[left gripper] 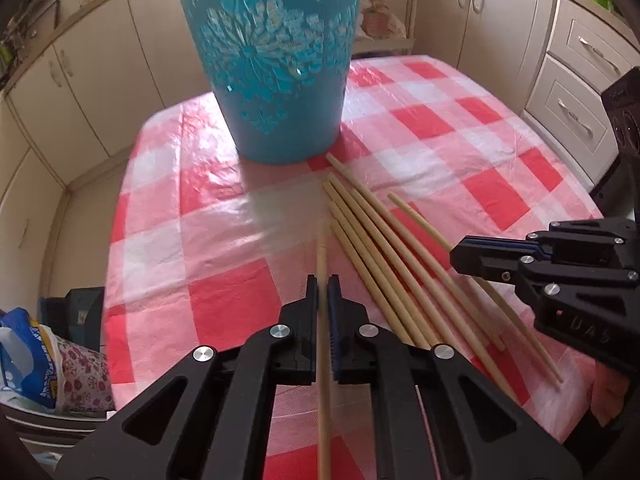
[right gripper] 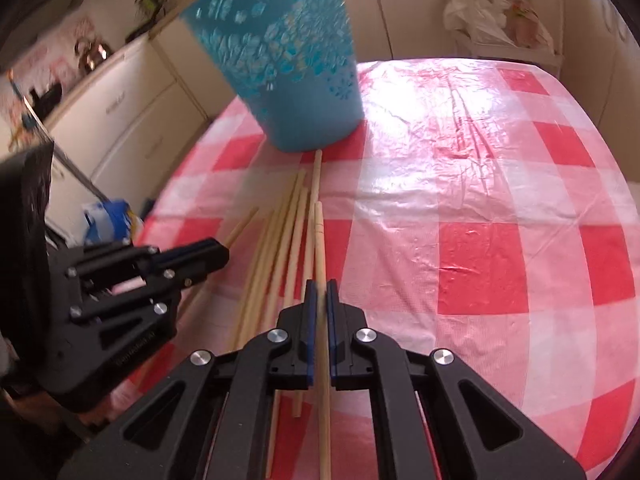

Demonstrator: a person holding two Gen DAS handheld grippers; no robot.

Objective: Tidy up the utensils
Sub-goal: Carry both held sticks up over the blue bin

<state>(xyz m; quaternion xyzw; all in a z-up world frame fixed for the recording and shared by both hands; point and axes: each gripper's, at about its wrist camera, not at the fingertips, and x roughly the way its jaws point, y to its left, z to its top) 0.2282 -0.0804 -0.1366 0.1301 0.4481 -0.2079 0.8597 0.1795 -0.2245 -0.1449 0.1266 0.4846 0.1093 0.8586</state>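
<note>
Left tool: clenched on one chopstick, its long axis running straight ahead.
Right tool: clenched on another chopstick, same alignment.
Blue basket: upright ahead, beyond both tips.
Loose chopsticks: lying on the surface, between the tools.
Nearer: about equal.

Bucket: teal, pale flower cut-outs
Tablecloth: red, pink and white checks
Chopsticks: pale tan
Grippers: black, blue pads
Cupboards: cream
</note>
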